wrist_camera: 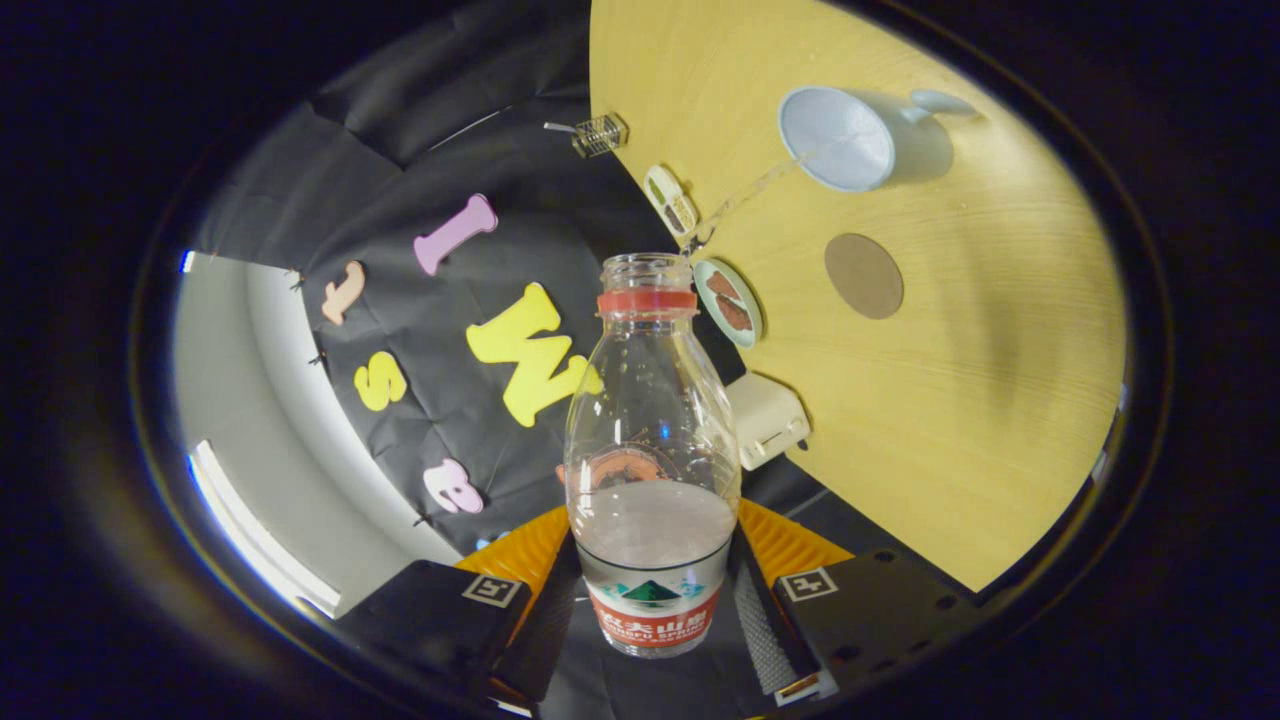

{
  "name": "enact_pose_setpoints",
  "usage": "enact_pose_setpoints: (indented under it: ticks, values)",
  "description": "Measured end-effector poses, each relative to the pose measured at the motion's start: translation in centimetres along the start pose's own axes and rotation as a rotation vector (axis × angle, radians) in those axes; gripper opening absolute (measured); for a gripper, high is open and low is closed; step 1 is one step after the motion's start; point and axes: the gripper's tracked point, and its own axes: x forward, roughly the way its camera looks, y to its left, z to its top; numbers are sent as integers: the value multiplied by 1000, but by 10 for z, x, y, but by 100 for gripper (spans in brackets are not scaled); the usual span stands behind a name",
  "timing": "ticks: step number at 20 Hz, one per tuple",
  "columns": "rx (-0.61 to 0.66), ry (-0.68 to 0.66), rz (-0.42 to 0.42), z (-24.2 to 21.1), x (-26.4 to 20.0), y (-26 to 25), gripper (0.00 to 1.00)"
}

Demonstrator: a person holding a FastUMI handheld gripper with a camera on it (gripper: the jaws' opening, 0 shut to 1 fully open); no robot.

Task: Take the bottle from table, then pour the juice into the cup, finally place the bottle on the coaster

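Observation:
My gripper (652, 600) is shut on a clear plastic bottle (651, 440), both fingers pressing its lower, labelled part. The bottle has no cap, a red ring under its open mouth, and pale liquid filling roughly its lower third. The view is rolled, so the wooden table (950, 420) stands off to one side of the bottle. Beyond the bottle's mouth, a light blue cup (840, 138) with a handle stands on the table. A round brown coaster (864, 276) lies on the wood between the cup and the bottle.
Along the table's edge by the black cloth wall sit a small round dish (730, 302), a white box (767, 420), an oval holder (670, 200) and a small wire cage (598, 135). A thin clear stick (752, 190) lies near the cup.

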Motion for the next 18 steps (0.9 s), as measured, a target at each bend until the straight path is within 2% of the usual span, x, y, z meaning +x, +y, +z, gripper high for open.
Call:
enact_pose_setpoints:
  ticks: [3, 11, 18]
  values:
    - [6, -2, 14, 2, -1, 11, 79]
    - [157, -19, 76, 19, -11, 29, 78]
    - [211, -10, 98, 19, -13, 41, 78]
